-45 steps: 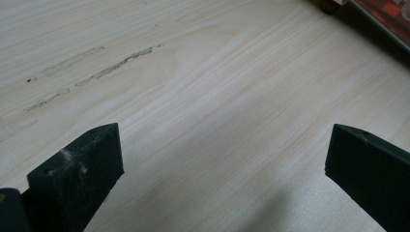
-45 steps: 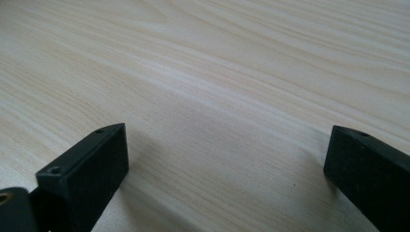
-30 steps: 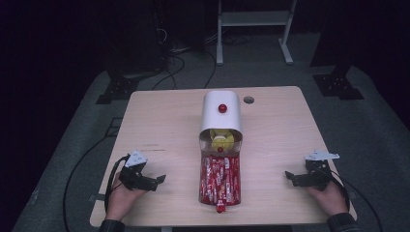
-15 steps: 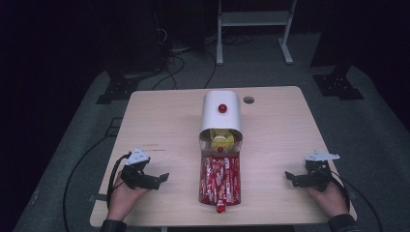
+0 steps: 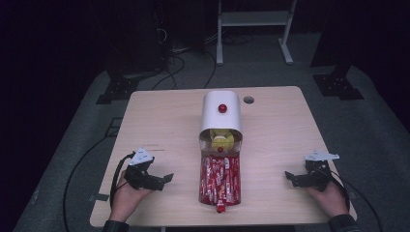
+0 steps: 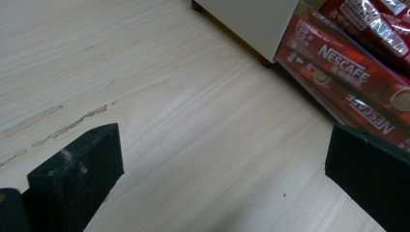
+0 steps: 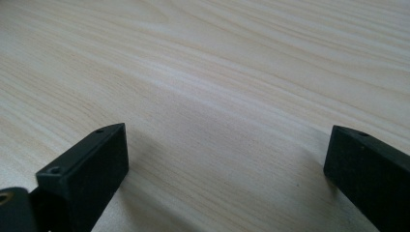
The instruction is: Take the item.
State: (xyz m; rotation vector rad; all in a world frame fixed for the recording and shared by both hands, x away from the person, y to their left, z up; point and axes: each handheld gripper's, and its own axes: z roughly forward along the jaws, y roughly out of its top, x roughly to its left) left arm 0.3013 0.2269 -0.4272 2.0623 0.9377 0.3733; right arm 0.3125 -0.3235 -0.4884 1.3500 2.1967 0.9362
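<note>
Red sachets [image 6: 349,72], partly behind left tongs' [image 6: 220,169] spread jaws.

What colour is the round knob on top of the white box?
Red. The knob shows best in the high view.

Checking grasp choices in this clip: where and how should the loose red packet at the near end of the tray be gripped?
Judging from the high view, the loose packet pokes out past the near end of the clear tray, so its free end is exposed. The open left gripper could probably come in low from the tray's left and pinch that end across its narrow width.
</note>
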